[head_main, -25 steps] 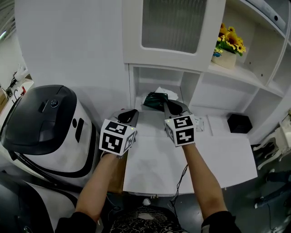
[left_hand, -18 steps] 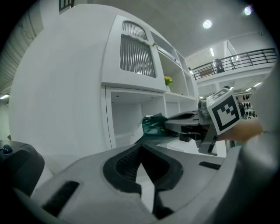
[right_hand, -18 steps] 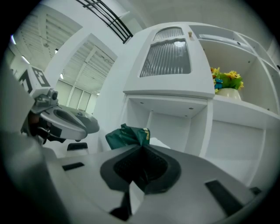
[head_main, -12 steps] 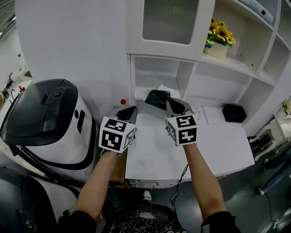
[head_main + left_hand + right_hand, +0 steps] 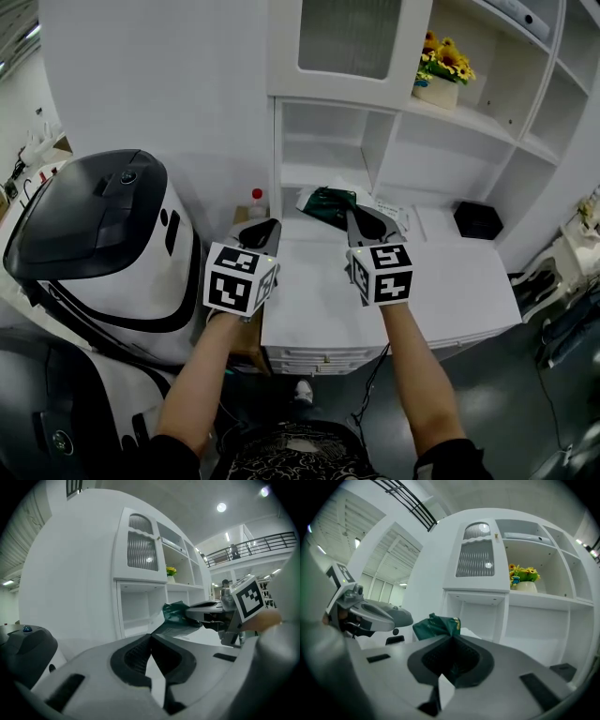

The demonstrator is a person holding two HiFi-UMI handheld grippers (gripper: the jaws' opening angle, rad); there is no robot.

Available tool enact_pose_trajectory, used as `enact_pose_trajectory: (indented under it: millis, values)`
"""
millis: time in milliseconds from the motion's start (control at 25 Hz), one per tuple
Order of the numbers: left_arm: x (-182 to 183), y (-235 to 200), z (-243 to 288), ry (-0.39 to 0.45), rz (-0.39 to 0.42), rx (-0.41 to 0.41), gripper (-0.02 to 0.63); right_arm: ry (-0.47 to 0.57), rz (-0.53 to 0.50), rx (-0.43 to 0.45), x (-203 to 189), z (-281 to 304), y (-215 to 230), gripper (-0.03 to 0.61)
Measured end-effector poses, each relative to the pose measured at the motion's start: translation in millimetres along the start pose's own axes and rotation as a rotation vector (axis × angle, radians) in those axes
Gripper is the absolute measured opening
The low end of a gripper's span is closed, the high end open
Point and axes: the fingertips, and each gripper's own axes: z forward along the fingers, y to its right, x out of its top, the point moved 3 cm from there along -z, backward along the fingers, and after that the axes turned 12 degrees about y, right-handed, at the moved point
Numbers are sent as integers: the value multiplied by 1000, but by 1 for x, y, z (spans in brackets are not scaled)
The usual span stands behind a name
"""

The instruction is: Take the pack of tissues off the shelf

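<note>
The dark green pack of tissues (image 5: 327,203) hangs in front of the lower open cubby of the white shelf unit (image 5: 323,150), above the back of the white desk (image 5: 450,291). My right gripper (image 5: 361,223) is shut on the pack's near edge. In the right gripper view the pack (image 5: 436,625) rises just past the closed jaw tips (image 5: 452,637). The left gripper view shows the pack (image 5: 179,614) lifted off the desk at the right gripper's tip (image 5: 206,609). To the left of the pack, my left gripper (image 5: 262,232) is shut and holds nothing (image 5: 150,637).
A large white and black machine (image 5: 94,244) stands close on the left. A red-capped bottle (image 5: 257,199) sits beside the shelf base. A black box (image 5: 472,220) lies at the desk's back right. A pot of yellow flowers (image 5: 439,80) stands on an upper shelf.
The head view has drawn back, so the shelf unit looks farther off and the red-capped bottle has come into sight. Both grippers stay shut, and the green pack stays at the right gripper's tip.
</note>
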Motion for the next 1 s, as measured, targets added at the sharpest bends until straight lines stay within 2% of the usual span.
enact_pose_trajectory:
  millis: [640,1000]
  values:
    - [-12,41,-39,-2,-3,-14,8,0,40,-34,-8,-66,-21,8]
    - [-10,49,-46,14,-9,-7,8,7,49,-46,-5,-83,-23,8]
